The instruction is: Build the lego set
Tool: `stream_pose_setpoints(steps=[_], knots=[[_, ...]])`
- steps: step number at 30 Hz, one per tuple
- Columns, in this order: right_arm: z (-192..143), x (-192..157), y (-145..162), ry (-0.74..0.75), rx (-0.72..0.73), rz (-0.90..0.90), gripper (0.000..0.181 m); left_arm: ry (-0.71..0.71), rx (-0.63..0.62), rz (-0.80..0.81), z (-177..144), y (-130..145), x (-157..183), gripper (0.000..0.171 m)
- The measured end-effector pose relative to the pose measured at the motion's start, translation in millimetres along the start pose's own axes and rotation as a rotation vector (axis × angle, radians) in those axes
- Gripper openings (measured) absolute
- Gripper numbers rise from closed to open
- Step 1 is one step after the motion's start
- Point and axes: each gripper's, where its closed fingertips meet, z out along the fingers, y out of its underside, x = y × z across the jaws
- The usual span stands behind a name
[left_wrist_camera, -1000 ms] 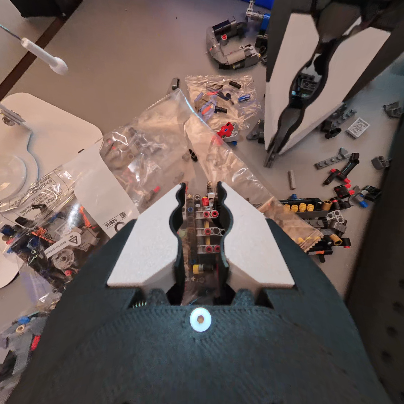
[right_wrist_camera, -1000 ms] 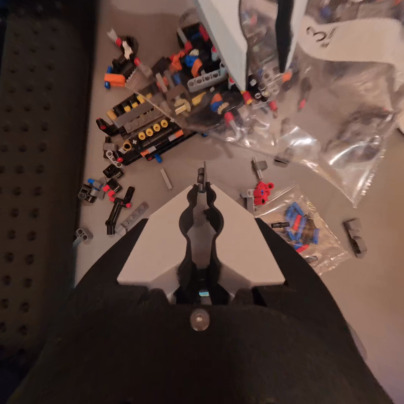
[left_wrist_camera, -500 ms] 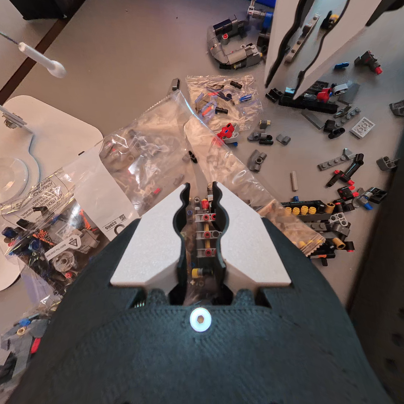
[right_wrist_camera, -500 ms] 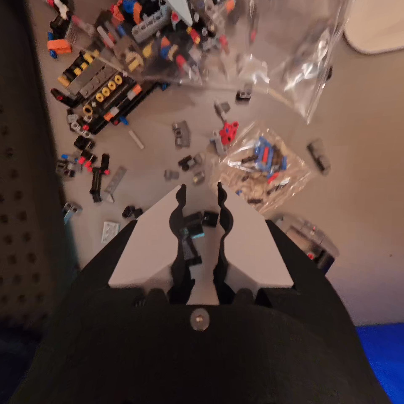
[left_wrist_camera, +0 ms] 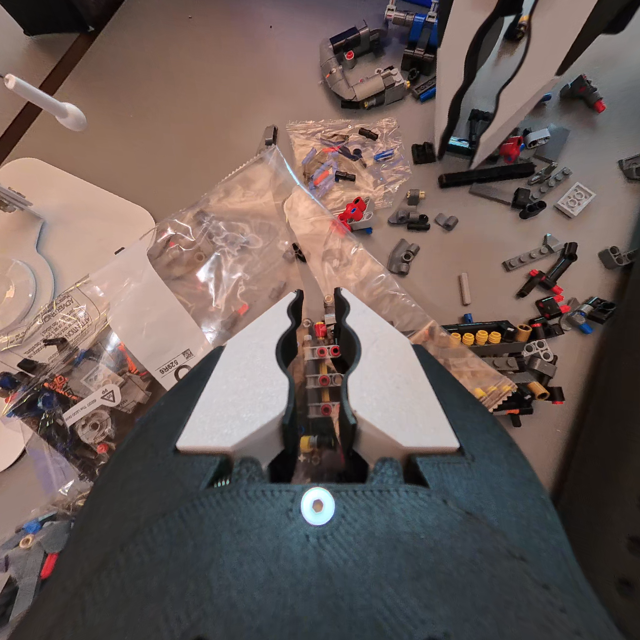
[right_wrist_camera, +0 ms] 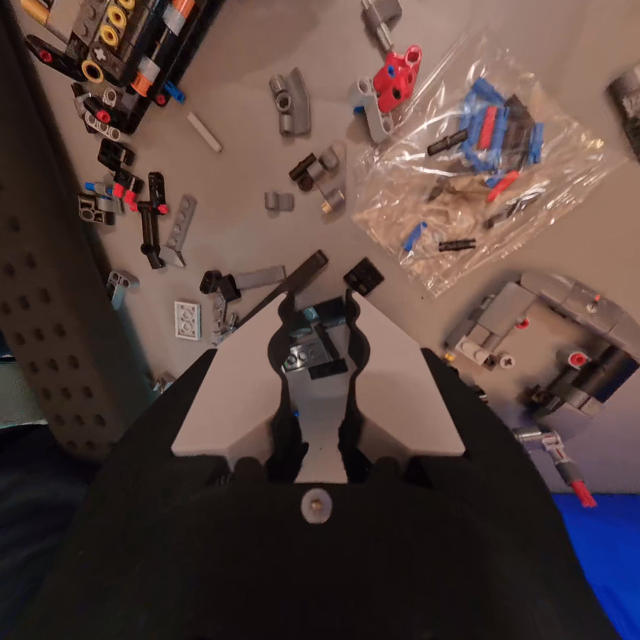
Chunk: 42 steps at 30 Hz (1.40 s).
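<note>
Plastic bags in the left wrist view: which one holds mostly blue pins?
The small clear bag lying flat, farthest up the table, beside the grey curved assembly. The bigger bags nearer the left hand-held gripper hold mixed grey, black and orange parts.

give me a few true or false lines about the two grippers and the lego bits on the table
1. The left gripper has a strip of grey beams with red pins between its fingers. True.
2. The right gripper is shut tight with nothing between its fingers. False: its jaws are apart, over small black pieces.
3. The red connector lies beside the small clear bag, at its edge. True.
4. The white 2x3 plate is stacked on the yellow-studded assembly. False: it lies alone on the table, well apart from it.
5. The small bag holds blue pins. True.
</note>
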Motion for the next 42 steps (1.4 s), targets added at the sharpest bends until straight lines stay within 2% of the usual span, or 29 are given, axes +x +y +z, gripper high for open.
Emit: stream_pose_setpoints(steps=[1,3,9,11,16,23,30,35,42], knots=[[2,0,-4,0.004,0.009,-0.013,0.021,-0.001,0.000,0.002,0,0,0,0.016],[5,7,-8,0.037,0.011,-0.022,0.004,-0.003,0.000,0.005,0,0,0,0.016],[-4,-12,-17,-0.047,0.073,-0.035,0.019,-0.006,0.004,0.011,-1,-2,1,0.015],[-1,-17,-14,-0.060,0.036,-0.037,0.019,-0.005,0.000,0.012,0,-1,1,0.015],[9,-17,-14,-0.049,-0.009,-0.063,0.007,-0.003,-0.004,0.011,1,0,1,0.015],[-6,-15,-37,-0.023,0.144,-0.099,0.005,0.005,-0.003,0.010,1,0,2,0.016],[-19,-33,-70,-0.076,0.310,-0.169,0.005,0.034,0.018,0.003,-2,-3,5,0.018],[-7,-43,-86,-0.081,0.312,-0.221,0.005,0.051,0.021,0.016,-7,-2,8,0.021],[-14,-22,-86,-0.024,0.373,-0.168,0.005,0.082,-0.083,0.041,10,12,19,0.033]])
